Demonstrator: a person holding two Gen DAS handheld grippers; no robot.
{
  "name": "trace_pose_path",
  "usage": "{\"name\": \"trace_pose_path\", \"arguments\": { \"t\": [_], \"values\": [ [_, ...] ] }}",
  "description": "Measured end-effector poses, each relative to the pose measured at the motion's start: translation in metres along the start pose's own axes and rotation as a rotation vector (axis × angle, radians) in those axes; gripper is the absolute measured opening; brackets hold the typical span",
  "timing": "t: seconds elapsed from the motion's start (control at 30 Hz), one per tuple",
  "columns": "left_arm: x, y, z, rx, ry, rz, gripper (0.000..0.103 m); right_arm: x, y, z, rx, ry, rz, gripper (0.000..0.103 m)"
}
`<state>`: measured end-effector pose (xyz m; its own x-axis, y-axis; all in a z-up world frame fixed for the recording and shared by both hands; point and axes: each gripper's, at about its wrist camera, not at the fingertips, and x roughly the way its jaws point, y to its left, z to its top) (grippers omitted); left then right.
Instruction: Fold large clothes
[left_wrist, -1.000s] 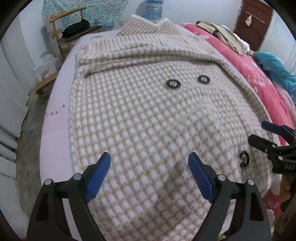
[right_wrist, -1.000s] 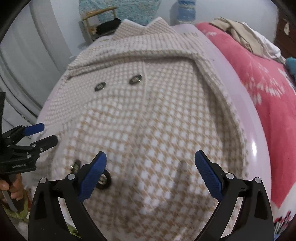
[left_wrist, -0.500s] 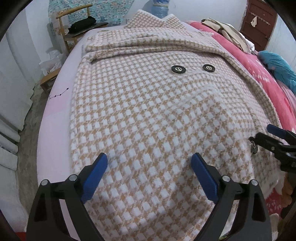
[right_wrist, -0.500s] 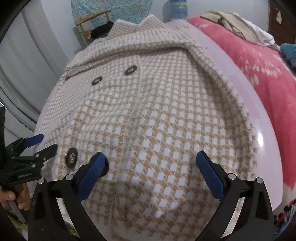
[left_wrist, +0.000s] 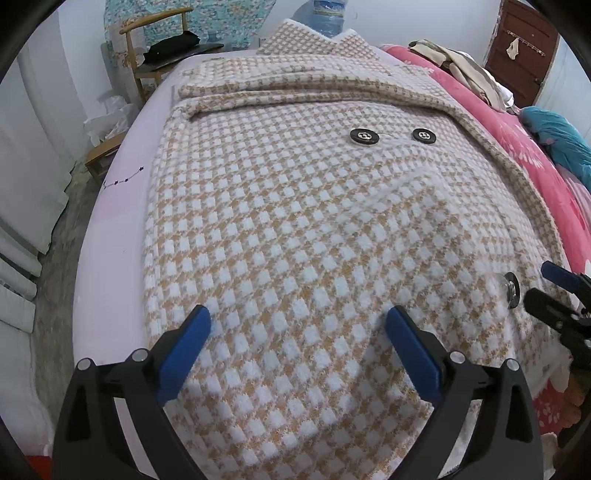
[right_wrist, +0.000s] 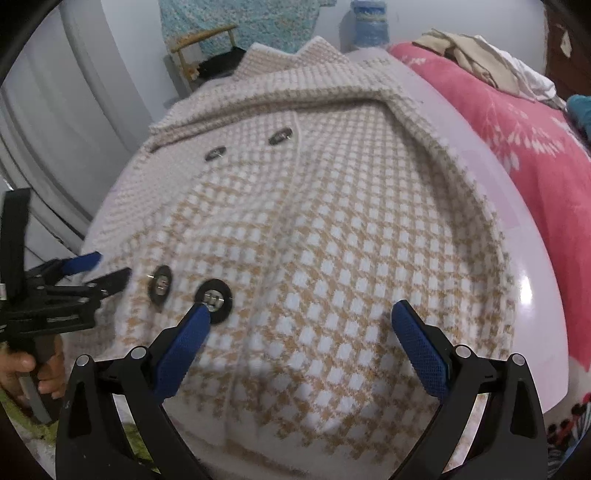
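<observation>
1. The left gripper (left_wrist: 297, 325), black-framed with blue finger pads, is spread wide with nothing between its fingers; since a second ago it has eased nearer the hem of the tan-and-white houndstooth knit coat (left_wrist: 303, 229), which fills more of its view.
2. The right gripper (right_wrist: 299, 317) is equally wide apart and holds nothing; it has shifted so that its left blue pad (right_wrist: 184, 339) now overlaps the rim of a round black button (right_wrist: 213, 295) at 9 o'clock, though actual touch cannot be told.
3. A second black button (right_wrist: 160, 284) lies just beside the first, toward the left gripper seen at 9 o'clock.
4. The coat lies flat, front up, on the pale lilac bed sheet (left_wrist: 110, 258), collar at 12 o'clock, with two upper black buttons (left_wrist: 365, 136) near 1 o'clock.
5. A pink floral blanket (right_wrist: 517, 122) runs along 2 o'clock; a wooden chair (left_wrist: 155, 48) stands at 11 o'clock.
</observation>
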<state>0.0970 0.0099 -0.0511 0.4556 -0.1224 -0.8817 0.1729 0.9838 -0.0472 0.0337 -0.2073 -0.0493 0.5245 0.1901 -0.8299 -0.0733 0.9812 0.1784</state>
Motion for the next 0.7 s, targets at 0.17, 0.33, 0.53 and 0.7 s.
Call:
{"name": "trace_pose_path", "arguments": {
  "t": [0.17, 0.33, 0.53, 0.7],
  "values": [
    [0.000, 0.001, 0.000, 0.000, 0.002, 0.000, 0.094, -0.002, 0.007, -0.004, -0.048, -0.001, 0.002, 0.095],
    [0.001, 0.000, 0.001, 0.000, 0.005, 0.001, 0.094, 0.004, 0.018, -0.010, -0.100, 0.019, 0.001, 0.095],
    [0.001, 0.000, 0.001, 0.001, 0.004, 0.002, 0.095, 0.012, 0.022, -0.012, -0.116, 0.043, -0.018, 0.095],
    [0.001, 0.000, 0.001, 0.002, 0.002, 0.004, 0.095, 0.013, 0.022, -0.011, -0.116, 0.049, -0.020, 0.095]
  ]
}}
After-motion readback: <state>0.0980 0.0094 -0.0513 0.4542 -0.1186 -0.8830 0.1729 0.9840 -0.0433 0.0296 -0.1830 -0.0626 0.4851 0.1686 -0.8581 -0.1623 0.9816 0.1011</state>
